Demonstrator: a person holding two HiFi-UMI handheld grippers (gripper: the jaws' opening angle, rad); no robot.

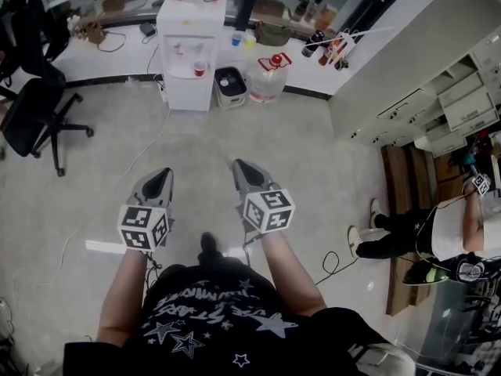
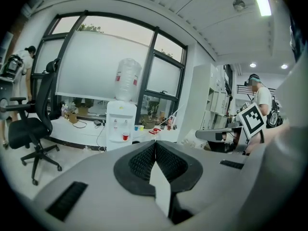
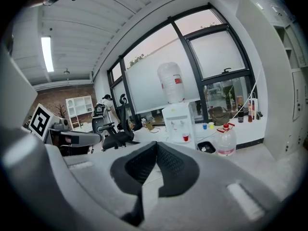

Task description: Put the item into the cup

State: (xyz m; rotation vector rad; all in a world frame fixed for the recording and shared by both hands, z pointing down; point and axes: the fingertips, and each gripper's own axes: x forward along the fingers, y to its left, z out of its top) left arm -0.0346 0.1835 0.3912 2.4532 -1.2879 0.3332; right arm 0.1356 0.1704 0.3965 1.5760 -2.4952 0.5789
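Note:
I stand on a grey floor with both grippers held out at waist height. My left gripper [image 1: 162,175] [image 2: 155,144] is shut, its dark ribbed pads pressed together with nothing between them. My right gripper [image 1: 241,165] [image 3: 156,144] is shut and empty too. Both point toward a white water dispenser [image 1: 190,53] [image 2: 119,126] [image 3: 177,121] a few steps ahead. A small red cup [image 1: 200,68] [image 2: 125,136] [image 3: 186,137] stands in its tray. A blue cup [image 1: 237,38] [image 3: 204,126] and a yellow cup [image 1: 250,42] [image 3: 211,125] sit on the ledge behind. No item for the cup shows.
A clear water jug with a red cap [image 1: 266,81] [image 3: 225,141] and a small bin [image 1: 230,86] stand right of the dispenser. A black office chair [image 1: 35,108] [image 2: 29,129] is at left. White cabinets [image 1: 407,77] and another person [image 1: 423,233] are at right. Cables trail on the floor.

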